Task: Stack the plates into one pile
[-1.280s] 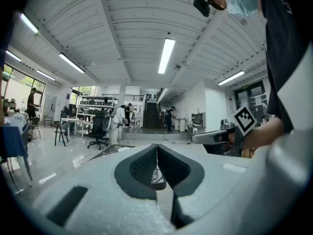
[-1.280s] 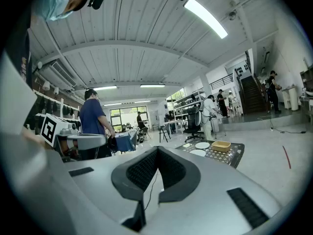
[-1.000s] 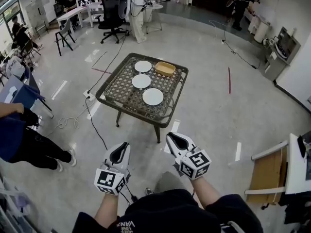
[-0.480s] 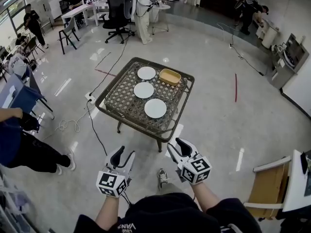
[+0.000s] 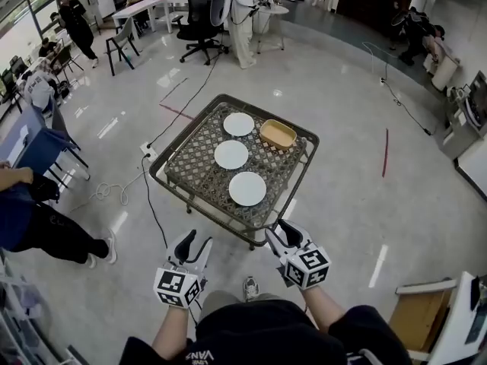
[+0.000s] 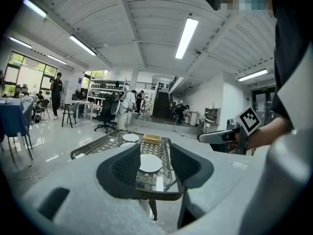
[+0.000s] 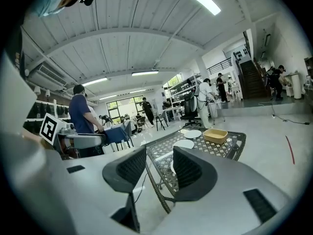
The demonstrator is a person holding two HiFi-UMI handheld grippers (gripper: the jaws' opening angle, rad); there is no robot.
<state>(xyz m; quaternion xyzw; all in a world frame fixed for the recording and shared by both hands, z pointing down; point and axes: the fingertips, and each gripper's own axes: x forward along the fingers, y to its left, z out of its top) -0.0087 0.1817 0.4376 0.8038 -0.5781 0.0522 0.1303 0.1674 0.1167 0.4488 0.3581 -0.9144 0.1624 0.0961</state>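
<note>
Square table with a dark woven lattice top and a dark metal frame: stands on the pale glossy floor just ahead of both grippers, its near corner close before the right gripper's tips. Left gripper, white body with a black-and-white marker cube: held short of the table, a little left of that near corner. Its dark padded jaws stand apart, having just been opening, with nothing between them. Right gripper, same make: beside the left one, jaws likewise apart after just opening, and grasping nothing. Three round white plates, unstacked, each lying flat and apart from the others, in a row on the table that runs away from the grippers. The nearest plate is ahead and between the two grippers, the middle plate lies beyond it, and the farthest plate is toward the table's far side. Shallow tan rectangular tray: on the table just right of the farthest plate, well ahead of the right gripper.
</note>
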